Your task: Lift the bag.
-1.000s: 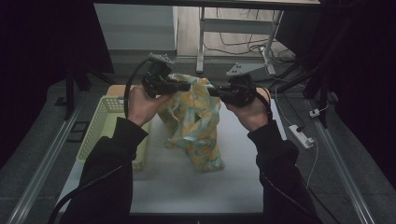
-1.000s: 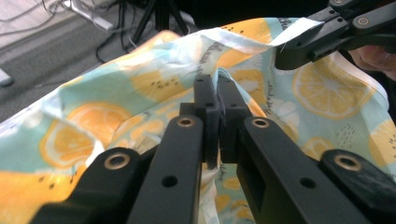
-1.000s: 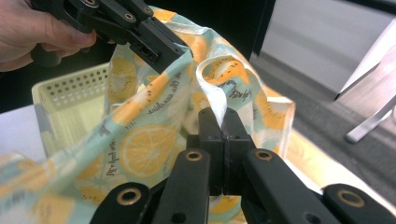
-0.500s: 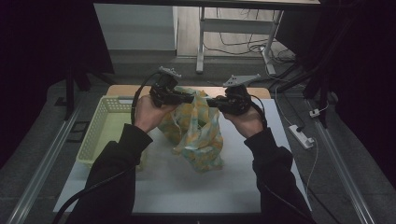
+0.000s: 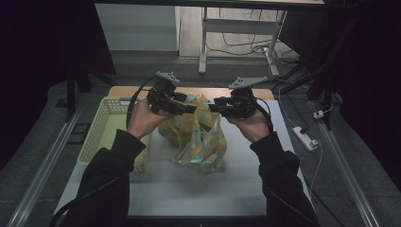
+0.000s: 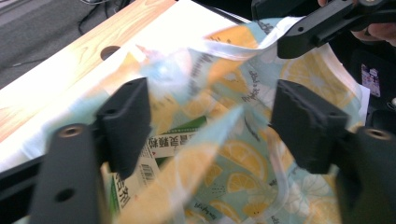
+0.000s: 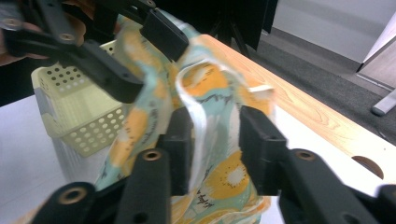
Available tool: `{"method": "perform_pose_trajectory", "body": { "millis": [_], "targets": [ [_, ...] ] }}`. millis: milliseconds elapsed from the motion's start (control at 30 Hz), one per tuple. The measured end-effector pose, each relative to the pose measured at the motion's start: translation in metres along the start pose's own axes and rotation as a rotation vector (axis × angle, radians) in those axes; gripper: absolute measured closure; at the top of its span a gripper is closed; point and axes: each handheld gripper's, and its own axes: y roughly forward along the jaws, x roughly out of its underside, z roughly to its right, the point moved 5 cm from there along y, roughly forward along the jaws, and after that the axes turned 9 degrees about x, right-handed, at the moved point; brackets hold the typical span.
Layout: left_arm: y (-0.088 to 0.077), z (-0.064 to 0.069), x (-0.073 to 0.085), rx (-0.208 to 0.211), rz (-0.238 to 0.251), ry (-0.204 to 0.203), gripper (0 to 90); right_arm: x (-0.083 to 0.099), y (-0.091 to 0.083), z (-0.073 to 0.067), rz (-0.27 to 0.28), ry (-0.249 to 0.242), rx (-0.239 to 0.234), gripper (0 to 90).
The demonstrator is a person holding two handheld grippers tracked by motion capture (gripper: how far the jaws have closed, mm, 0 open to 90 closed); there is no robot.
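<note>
While the high view hides both gaps, each gripper view shows jaws just parted, lemon-print bag (image 5: 198,137) loose between.

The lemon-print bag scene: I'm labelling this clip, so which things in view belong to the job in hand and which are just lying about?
In the job:
- thin lemon-print plastic bag, standing on the white table top
- left gripper, jaws just opening, bag film between them
- right gripper, jaws just opening around the bag's white handle strip

Lying about:
- pale yellow perforated plastic basket
- white power strip on the floor
</note>
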Motion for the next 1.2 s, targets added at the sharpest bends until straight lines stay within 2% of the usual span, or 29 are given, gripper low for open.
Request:
{"method": "perform_pose_trajectory", "body": {
  "millis": [67, 233, 500, 600, 767, 900, 1200],
  "targets": [
    [-0.005, 0.002, 0.001, 0.013, 0.009, -0.005, 22.4, -0.001, -0.002, -0.001, 0.002, 0.002, -0.002, 59.7],
    [-0.018, 0.007, 0.007, 0.012, 0.009, -0.008, 13.2, -0.001, -0.007, -0.004, 0.009, 0.001, -0.004, 54.4],
    [-0.039, 0.012, 0.023, -0.005, 0.033, 0.005, 7.4, 0.003, -0.02, -0.004, 0.037, 0.033, -0.02, 46.1],
    [-0.047, 0.014, 0.03, -0.016, 0.047, 0.005, 4.8, 0.008, -0.024, -0.003, 0.034, 0.035, -0.01, 43.9],
    [-0.061, 0.013, 0.048, -0.033, 0.06, -0.006, 0.3, 0.019, -0.026, 0.0, 0.033, 0.049, -0.002, 39.0],
    [-0.071, 0.013, 0.066, -0.049, 0.064, -0.021, 0.0, 0.028, -0.028, 0.001, 0.033, 0.058, 0.007, 35.0],
    [-0.087, 0.019, 0.106, -0.08, 0.072, -0.045, 0.0, 0.05, -0.034, -0.005, 0.023, 0.061, 0.024, 23.8]
  ]
}}
